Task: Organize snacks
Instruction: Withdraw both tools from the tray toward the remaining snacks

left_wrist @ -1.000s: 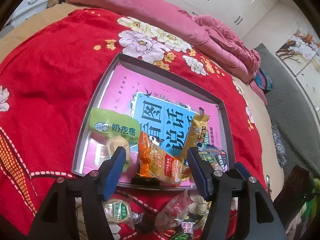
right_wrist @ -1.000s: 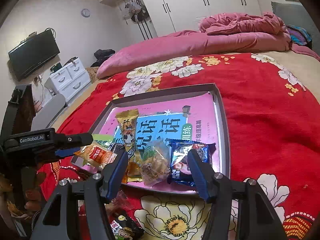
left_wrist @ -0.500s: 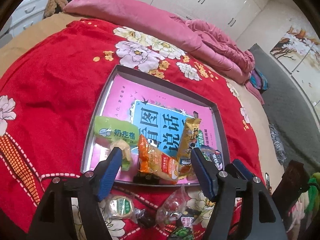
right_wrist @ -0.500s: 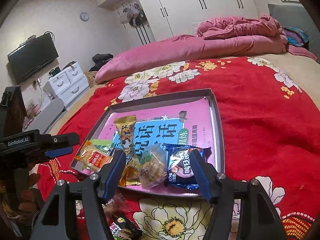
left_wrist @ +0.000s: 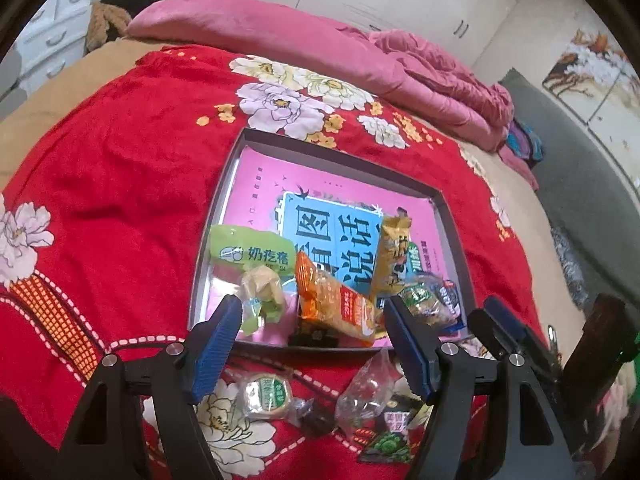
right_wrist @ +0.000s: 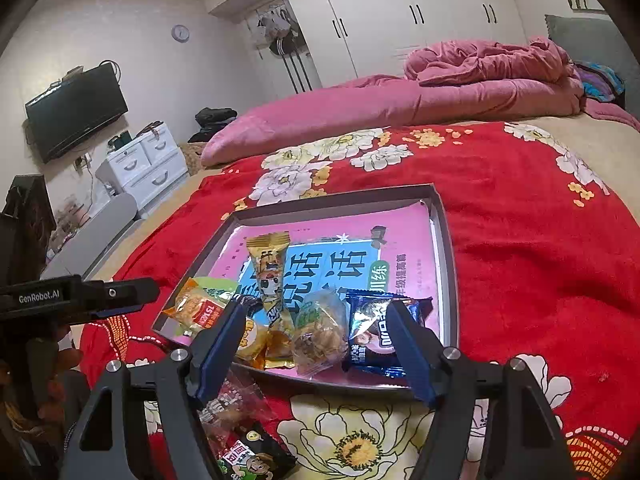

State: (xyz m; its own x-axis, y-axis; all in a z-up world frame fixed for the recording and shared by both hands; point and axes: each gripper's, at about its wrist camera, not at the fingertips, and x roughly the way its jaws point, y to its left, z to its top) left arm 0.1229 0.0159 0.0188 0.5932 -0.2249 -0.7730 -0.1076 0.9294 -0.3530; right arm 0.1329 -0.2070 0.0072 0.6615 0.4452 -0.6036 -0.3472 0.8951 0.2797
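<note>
Both my grippers now spread wider than a second ago. My left gripper [left_wrist: 312, 344] is opening, nothing between its pads, above the orange packet [left_wrist: 340, 306] at the tray's [left_wrist: 216, 216] near edge. My right gripper [right_wrist: 316, 344] is opening too, empty, framing the clear-wrapped snack [right_wrist: 320, 330] and blue packet [right_wrist: 370, 334] inside the tray.

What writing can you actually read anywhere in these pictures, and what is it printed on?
"GenRobot.AI": side of the left gripper.
"奶疙瘩": green snack packet in the tray.
"图", "说话": blue panel of the pink book cover lining the tray.
Print on the other wrappers is too small or blurred to read.
</note>
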